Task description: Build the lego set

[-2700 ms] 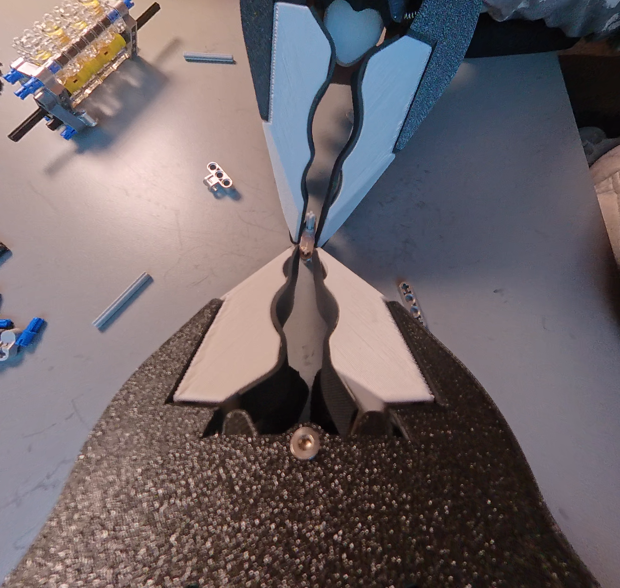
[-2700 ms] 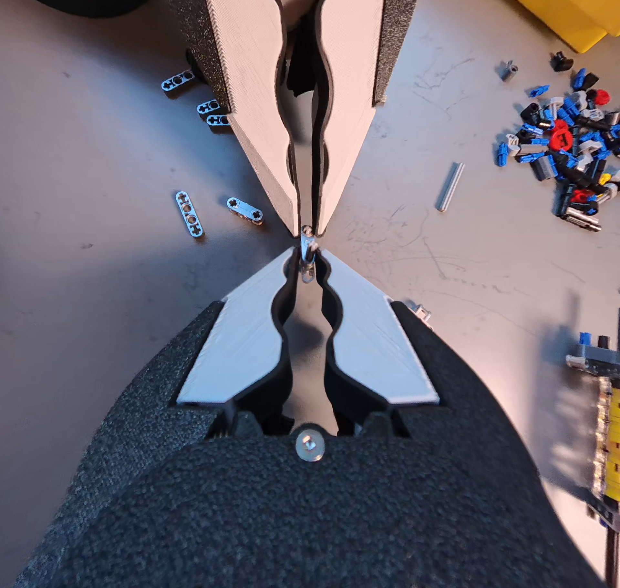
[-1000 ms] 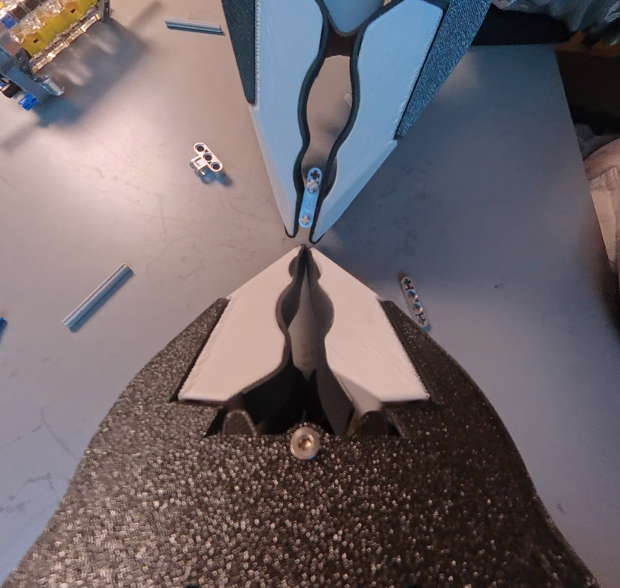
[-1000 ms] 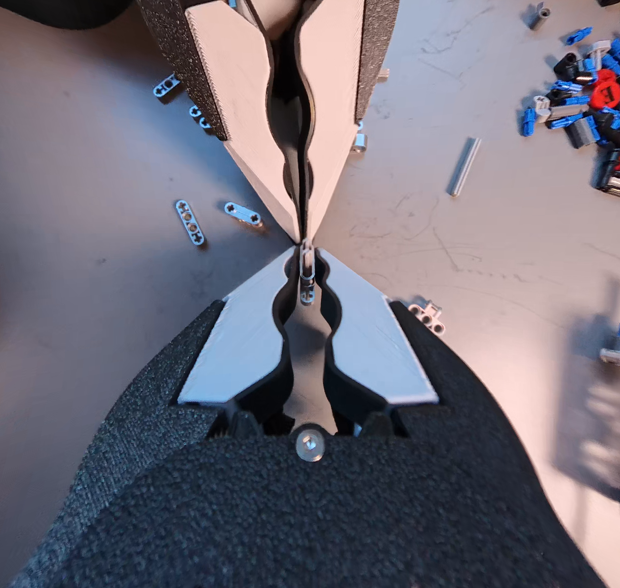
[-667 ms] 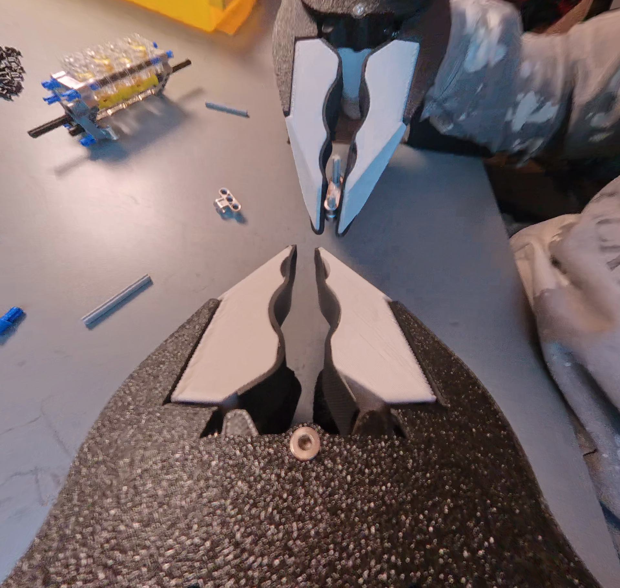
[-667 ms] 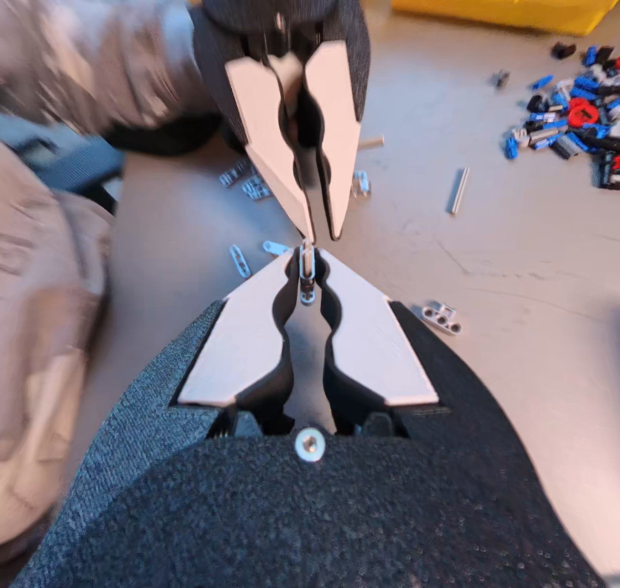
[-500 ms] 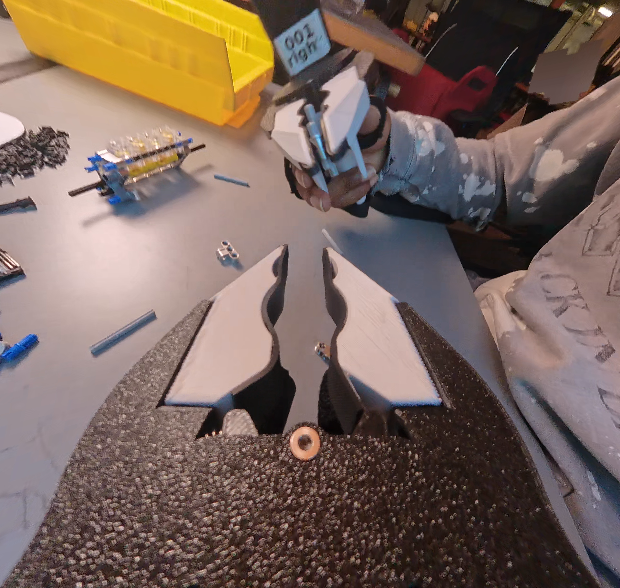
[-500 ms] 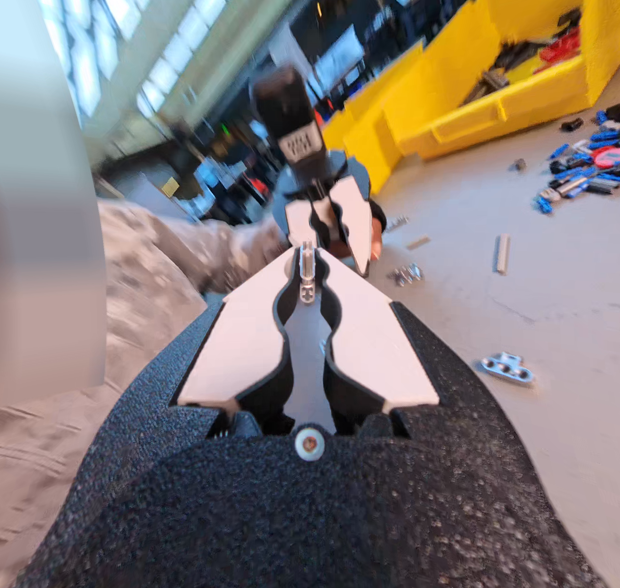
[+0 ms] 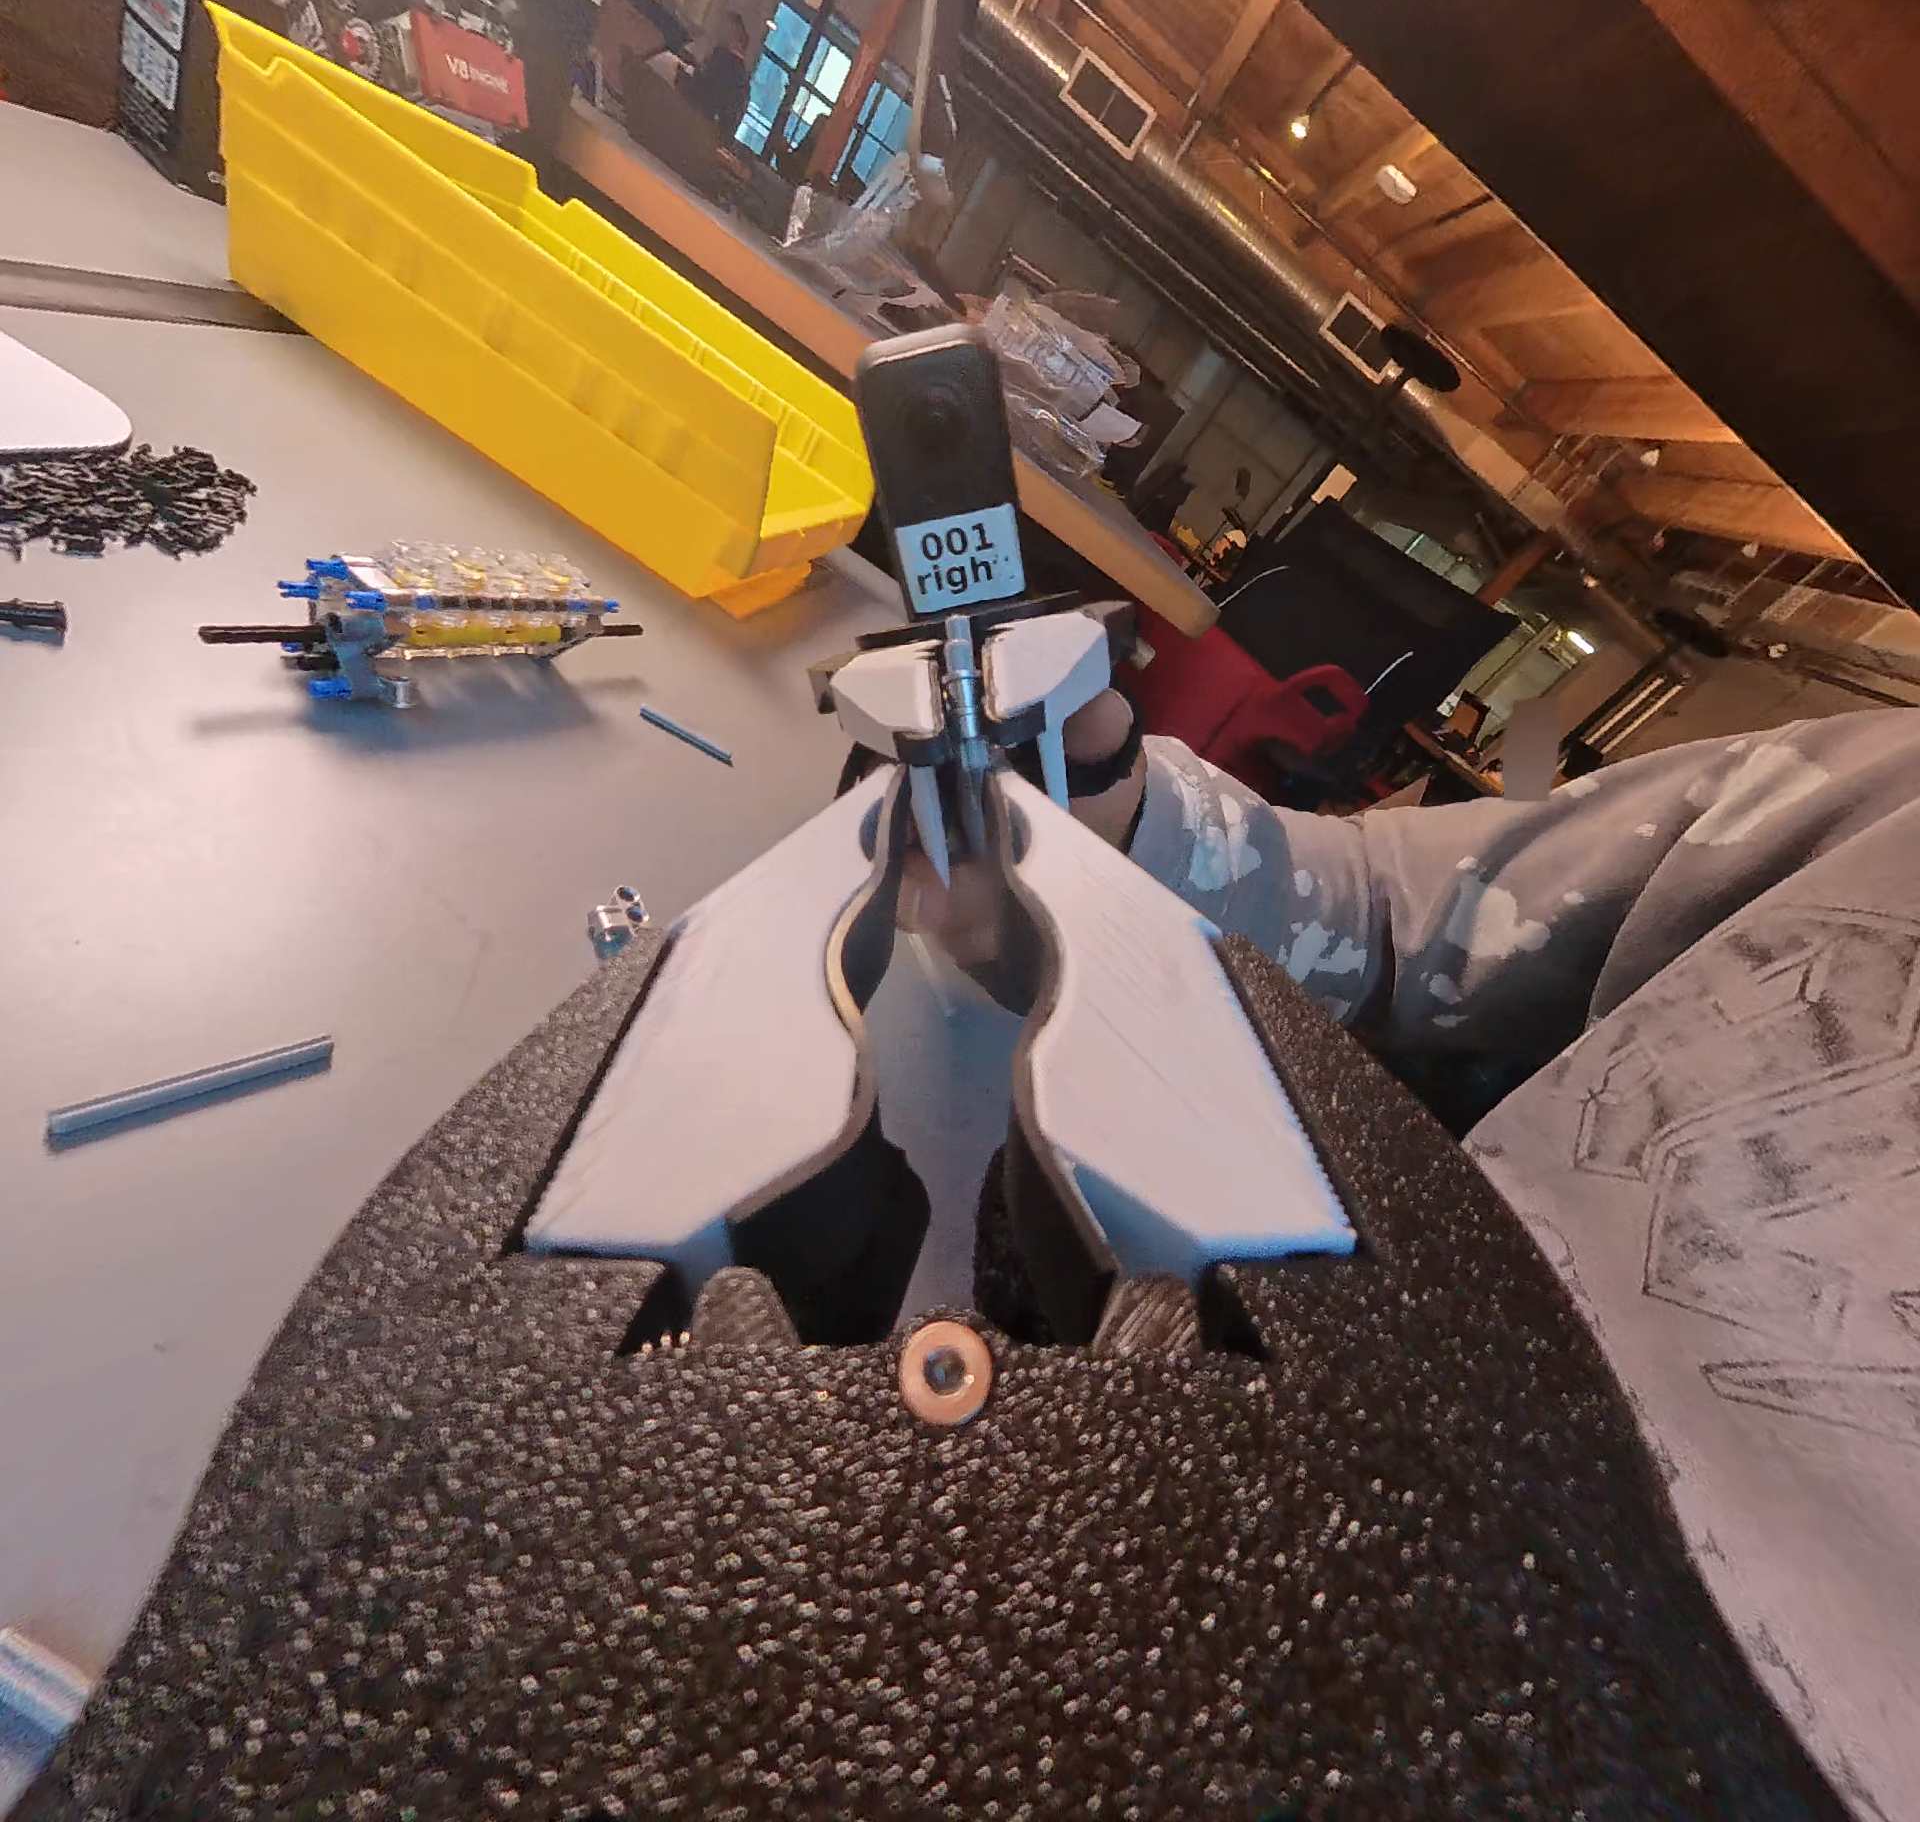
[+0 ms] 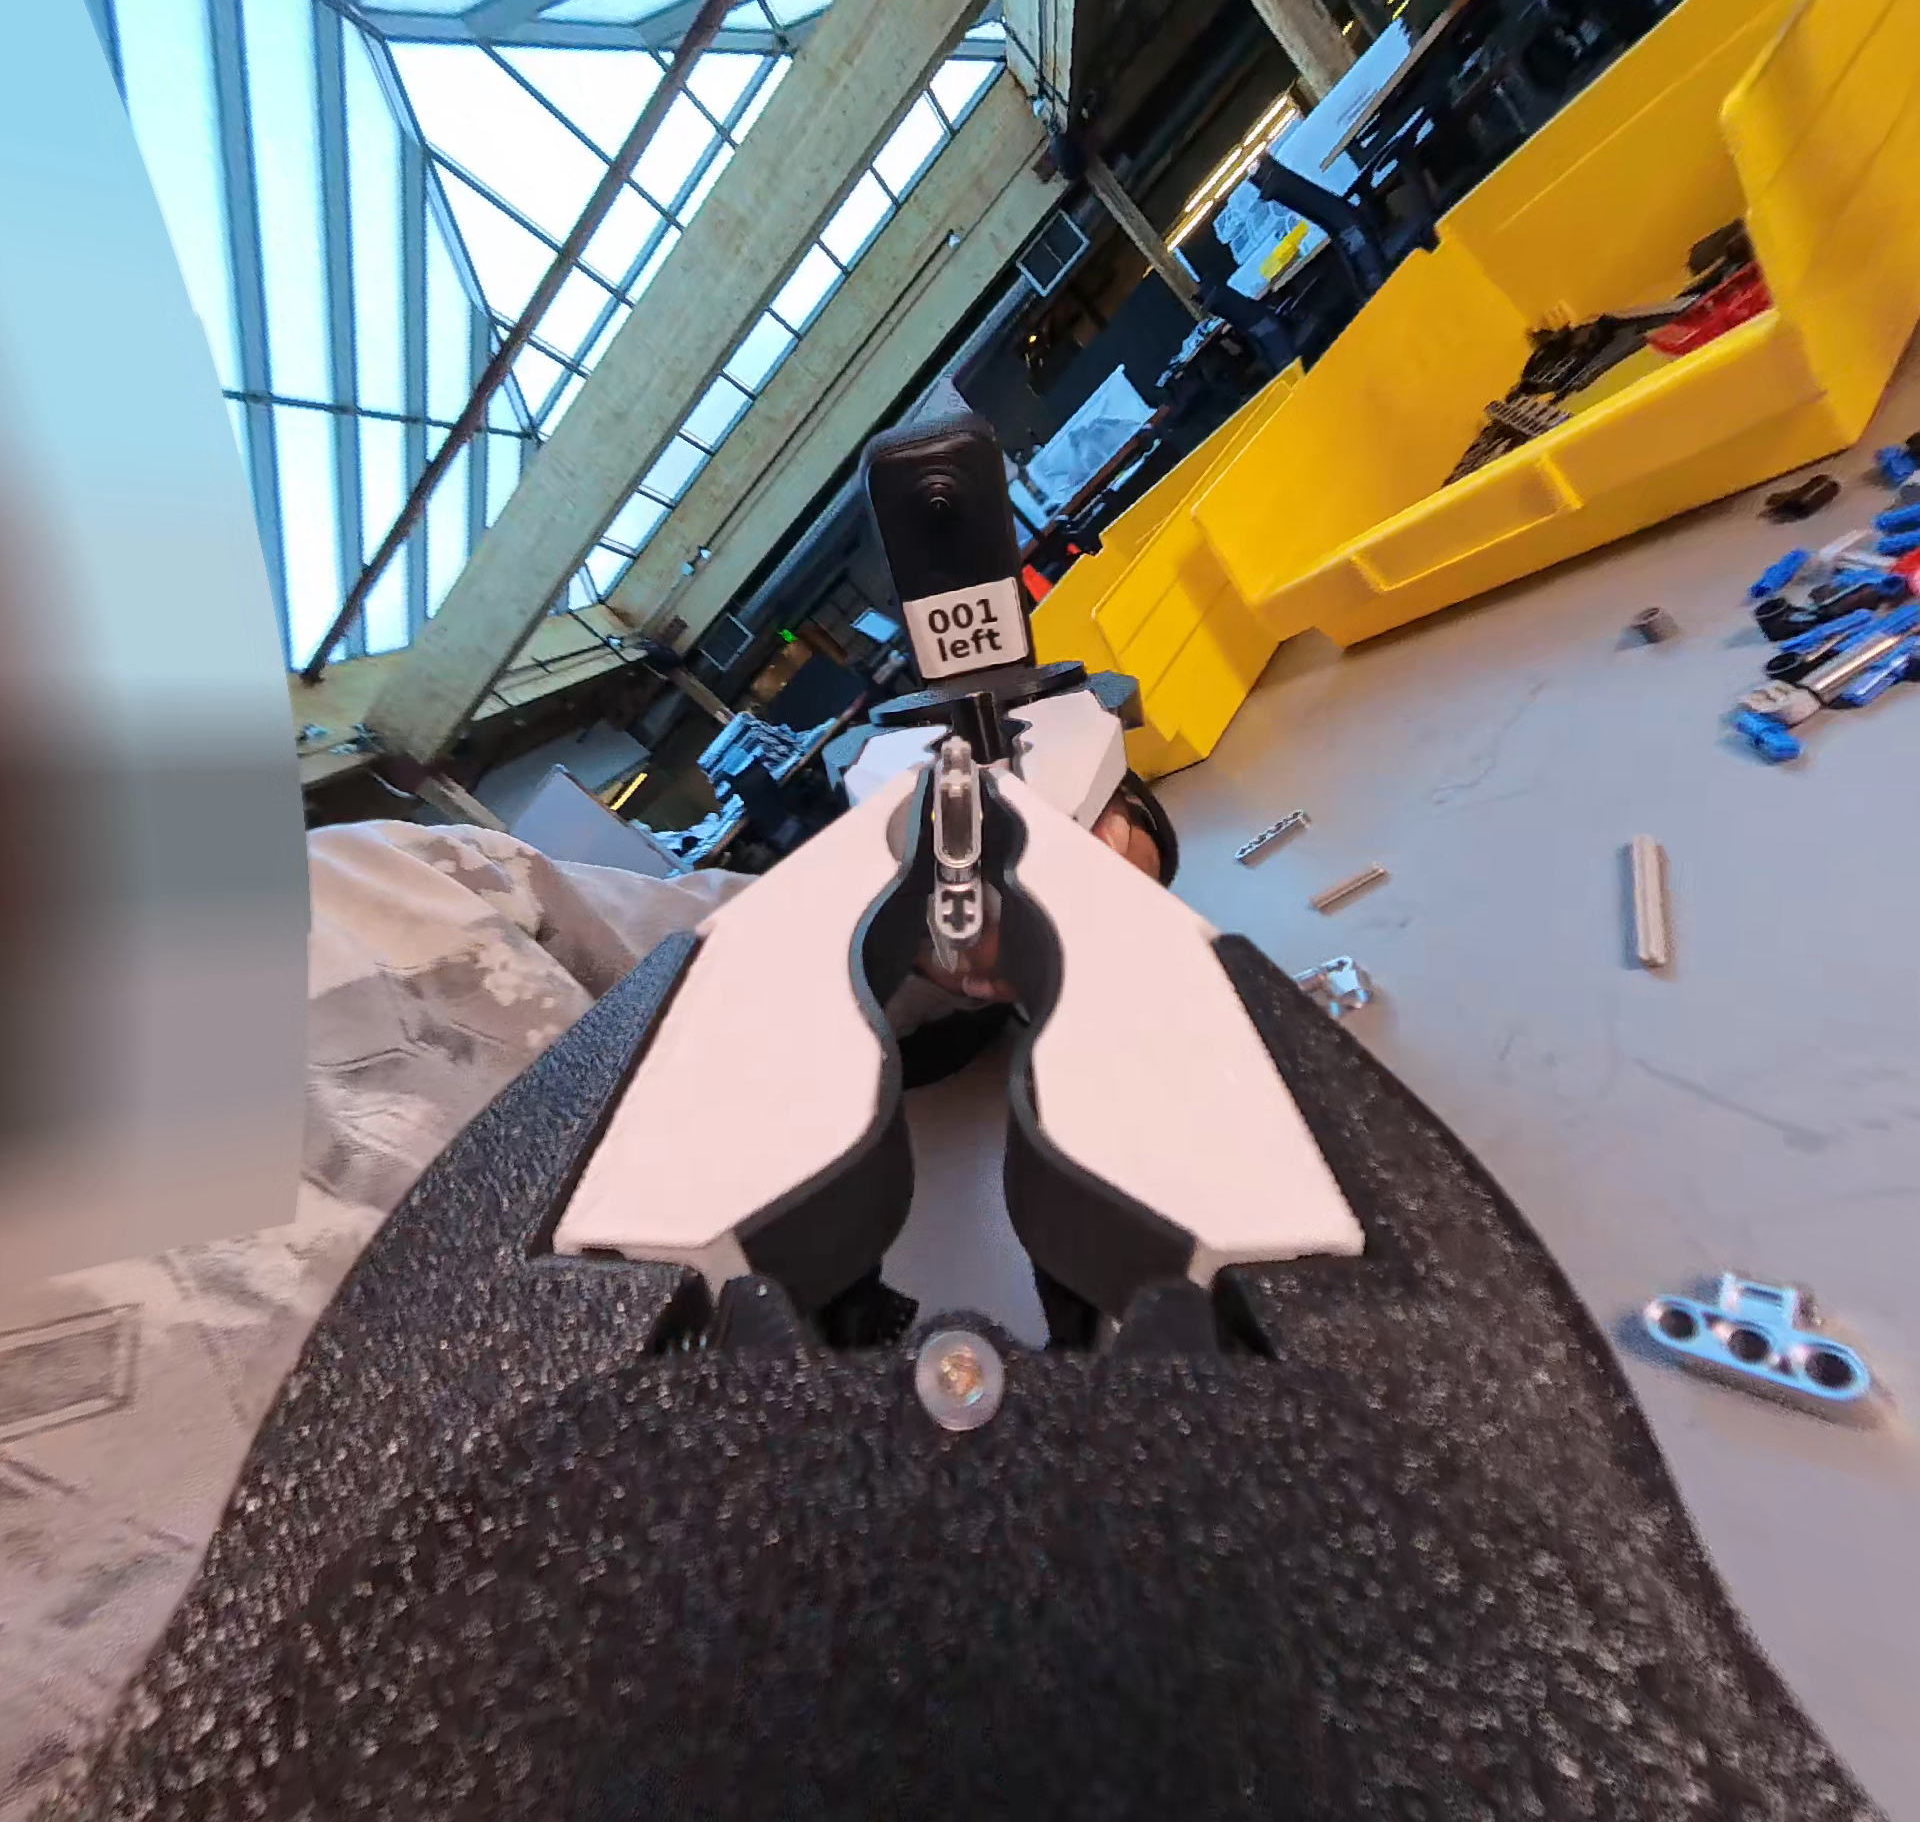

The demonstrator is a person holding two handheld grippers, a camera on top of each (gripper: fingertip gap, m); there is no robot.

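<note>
My right gripper [image 10: 956, 796] is shut on a small thin grey beam with holes [image 10: 956, 842], held up in the air. The beam stands upright between the fingertips. My left gripper [image 9: 954, 808] is open and empty, its fingers a small gap apart. The two grippers face each other above the grey table [image 9: 312, 837]. In the left wrist view the right gripper [image 9: 966, 733] shows straight ahead, with the beam [image 9: 966, 707] pinched in it and a hand behind it. In the right wrist view the left gripper's white fingers [image 10: 1086, 764] show just behind my fingertips.
Yellow bins [image 9: 520, 318] [image 10: 1507, 484] stand at the back of the table. A clear, yellow and blue block assembly [image 9: 457, 609], grey rods [image 9: 187, 1086] [image 10: 1647, 899], a grey three-hole piece [image 10: 1756, 1346] and a pile of blue parts [image 10: 1839, 629] lie about. A person's patterned sleeve [image 9: 1455, 899] is at the right. Only a small space, under 4 cm, lies between the two pairs of fingers.
The left gripper has opened and let go of the small beam; the right gripper keeps it. Both grippers have risen off the table and tilted up to face each other.
</note>
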